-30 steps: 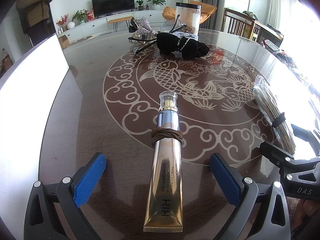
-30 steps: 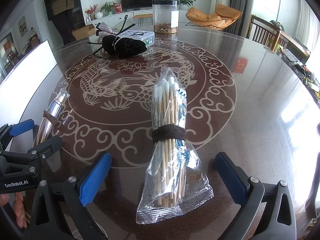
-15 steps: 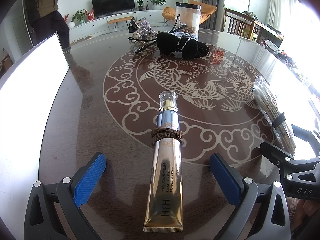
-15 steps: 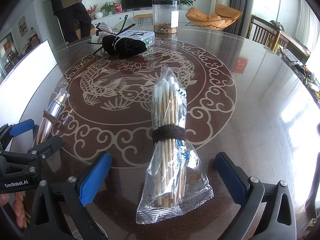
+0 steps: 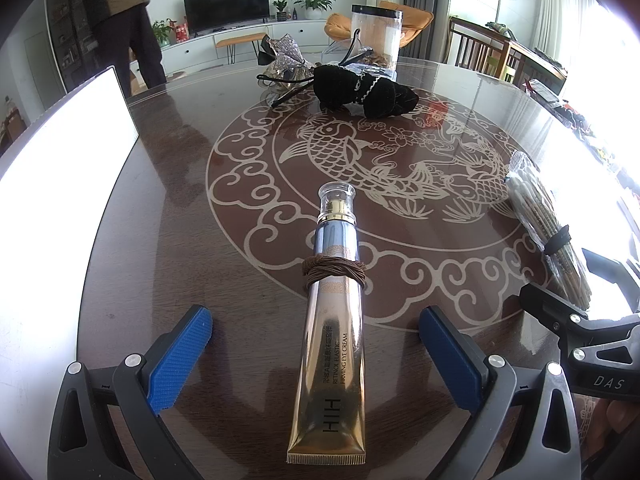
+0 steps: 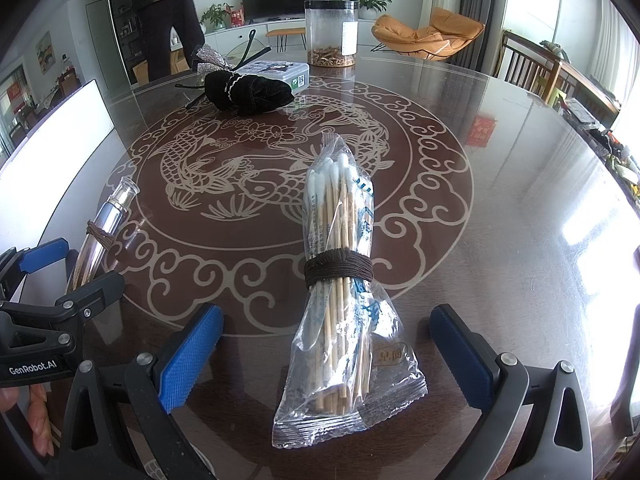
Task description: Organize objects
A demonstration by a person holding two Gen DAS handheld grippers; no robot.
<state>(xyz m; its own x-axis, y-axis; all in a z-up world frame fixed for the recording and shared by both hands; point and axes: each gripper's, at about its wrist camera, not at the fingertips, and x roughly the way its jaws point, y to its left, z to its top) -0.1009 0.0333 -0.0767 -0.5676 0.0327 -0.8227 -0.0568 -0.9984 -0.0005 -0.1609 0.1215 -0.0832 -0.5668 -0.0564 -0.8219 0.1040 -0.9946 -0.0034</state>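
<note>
A: Starting at the left, what sits in front of the left gripper?

B: Its jaws stand wide apart, blue ribbed pads on black frames, holding nothing. Between them, touching neither, lies the eye cream tube: a flat crimped gold tail, a chrome-blue neck, a clear round cap pointing away. A brown hair tie of twisted cord wraps its middle.

A: And the surface?

B: Glossy dark brown, round, with pale inlaid fish and cloud scrolls. Far across it lie a black velvet pouch with white trim, a glittery silver bow, and a clear cylindrical jar with a black lid.

A: Further right?

B: The right gripper is likewise spread open and empty. Between its pads lies the cotton swab packet, crinkly clear plastic around thin wooden sticks with white tips, cinched by a dark brown hair tie. The packet lies well apart from the tube, to its right. A white lidded plastic box sits just behind the pouch.
</note>
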